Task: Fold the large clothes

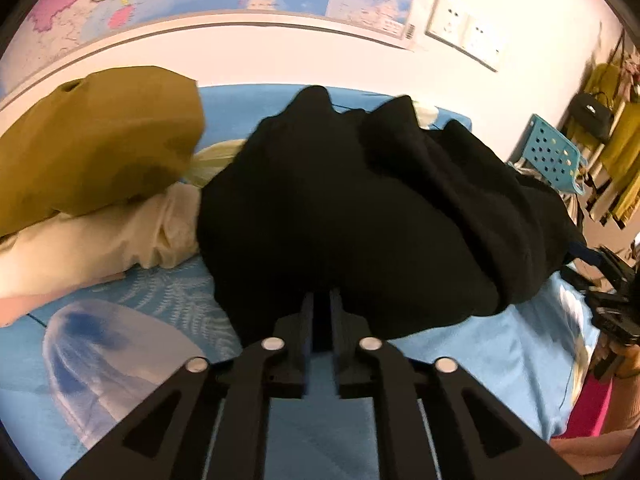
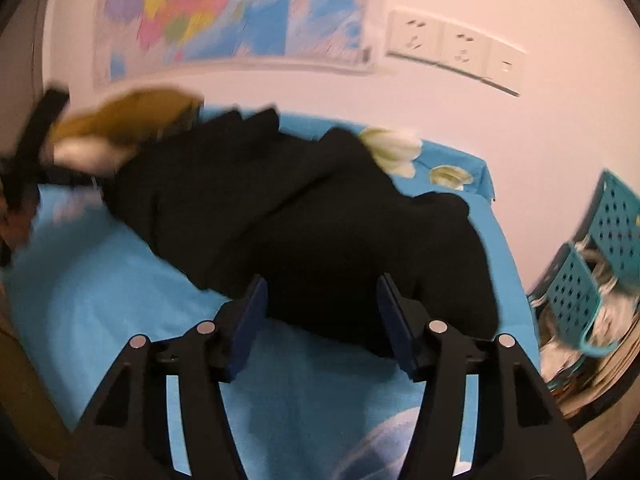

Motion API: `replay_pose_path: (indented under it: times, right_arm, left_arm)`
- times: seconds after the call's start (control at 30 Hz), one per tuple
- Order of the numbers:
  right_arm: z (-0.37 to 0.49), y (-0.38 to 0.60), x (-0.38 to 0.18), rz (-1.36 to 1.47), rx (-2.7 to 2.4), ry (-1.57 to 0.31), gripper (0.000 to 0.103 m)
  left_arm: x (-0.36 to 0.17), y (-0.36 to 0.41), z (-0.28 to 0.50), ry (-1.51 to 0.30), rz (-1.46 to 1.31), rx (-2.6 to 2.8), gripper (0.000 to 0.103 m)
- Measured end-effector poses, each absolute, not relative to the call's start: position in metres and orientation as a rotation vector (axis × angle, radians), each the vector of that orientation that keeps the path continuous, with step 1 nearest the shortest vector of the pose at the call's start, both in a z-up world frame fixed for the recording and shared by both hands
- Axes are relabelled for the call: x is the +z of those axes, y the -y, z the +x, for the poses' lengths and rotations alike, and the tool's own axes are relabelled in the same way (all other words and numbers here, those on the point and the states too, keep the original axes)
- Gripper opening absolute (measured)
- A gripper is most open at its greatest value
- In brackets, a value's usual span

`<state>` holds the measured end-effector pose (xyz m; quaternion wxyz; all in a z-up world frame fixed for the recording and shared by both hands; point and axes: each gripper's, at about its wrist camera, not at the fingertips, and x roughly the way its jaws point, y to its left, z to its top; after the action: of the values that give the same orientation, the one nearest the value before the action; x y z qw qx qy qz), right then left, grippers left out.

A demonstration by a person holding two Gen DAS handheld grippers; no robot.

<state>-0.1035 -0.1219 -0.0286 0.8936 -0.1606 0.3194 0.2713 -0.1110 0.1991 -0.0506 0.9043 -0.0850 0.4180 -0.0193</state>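
Note:
A large black garment [image 1: 340,208] lies bunched on a bed with a blue sheet [image 1: 500,360]. In the left wrist view my left gripper [image 1: 323,298] sits at the garment's near edge, its jaws nearly together with black fabric pinched between the tips. In the right wrist view the same black garment [image 2: 304,216] stretches across the blue sheet [image 2: 100,280]. My right gripper [image 2: 322,284] stands open at its near hem. The blue pads [image 2: 250,312] are wide apart and fabric lies between them unpressed. This view is blurred.
A mustard garment [image 1: 100,140] and a cream cloth [image 1: 100,236] lie at the left of the bed. A blue perforated basket [image 2: 612,224] stands off the bed's right side. A map and wall sockets [image 2: 456,50] hang behind. Clothes hang at far right [image 1: 616,148].

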Motion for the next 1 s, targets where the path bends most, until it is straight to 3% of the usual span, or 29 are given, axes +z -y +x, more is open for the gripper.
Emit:
replay_pose_path:
  times: [0.07,0.13,0.17,0.2,0.23,0.27,0.33,0.47,0.6,0.77,0.83,0.9,0.93,1.0]
  right_arm:
    - [-0.097,0.115,-0.04,-0.385,0.539,-0.688,0.055]
    - [-0.095,0.113,-0.046,-0.381,0.533,-0.693,0.045]
    - [-0.092,0.114,-0.046,-0.37,0.524,-0.699,0.038]
    - [-0.091,0.117,-0.045,-0.36,0.522,-0.7,0.018]
    - [-0.09,0.123,-0.04,-0.319,0.537,-0.698,0.005]
    - [-0.091,0.131,-0.034,-0.285,0.539,-0.688,0.004]
    - [-0.096,0.142,-0.022,-0.266,0.506,-0.661,0.003]
    - [-0.101,0.166,0.0,-0.213,0.374,-0.604,0.0]
    - [-0.09,0.166,-0.027,-0.202,0.36,-0.682,0.001]
    - [-0.089,0.174,-0.015,-0.15,0.375,-0.677,0.001]
    - [-0.087,0.165,-0.021,-0.195,0.374,-0.703,0.003]
    - [-0.091,0.159,-0.021,-0.217,0.393,-0.703,0.011]
    - [-0.096,0.159,-0.015,-0.201,0.4,-0.671,0.02]
    - [-0.111,0.157,0.001,-0.161,0.475,-0.603,0.026]
  left_arm:
    - [-0.054,-0.196,-0.11,-0.87,-0.196,-0.077,0.054]
    - [-0.056,-0.189,-0.109,-0.869,-0.192,-0.116,0.066]
    - [-0.058,-0.182,-0.108,-0.869,-0.156,-0.11,0.066]
    - [-0.059,-0.176,-0.106,-0.87,-0.121,-0.098,0.066]
    - [-0.063,-0.17,-0.103,-0.87,-0.077,-0.063,0.056]
    - [-0.066,-0.168,-0.1,-0.875,-0.063,-0.04,0.046]
    - [-0.066,-0.168,-0.099,-0.858,-0.053,-0.042,0.041]
    - [-0.065,-0.18,-0.096,-0.862,-0.054,0.013,0.015]
    - [-0.064,-0.186,-0.097,-0.868,-0.071,0.018,0.013]
    - [-0.056,-0.196,-0.108,-0.871,-0.067,0.075,0.003]
    - [-0.052,-0.2,-0.114,-0.855,-0.068,0.074,0.004]
    - [-0.052,-0.207,-0.118,-0.864,-0.13,0.018,0.021]
    - [-0.052,-0.209,-0.12,-0.857,-0.151,0.0,0.03]
    - [-0.051,-0.21,-0.126,-0.837,-0.152,-0.005,0.037]
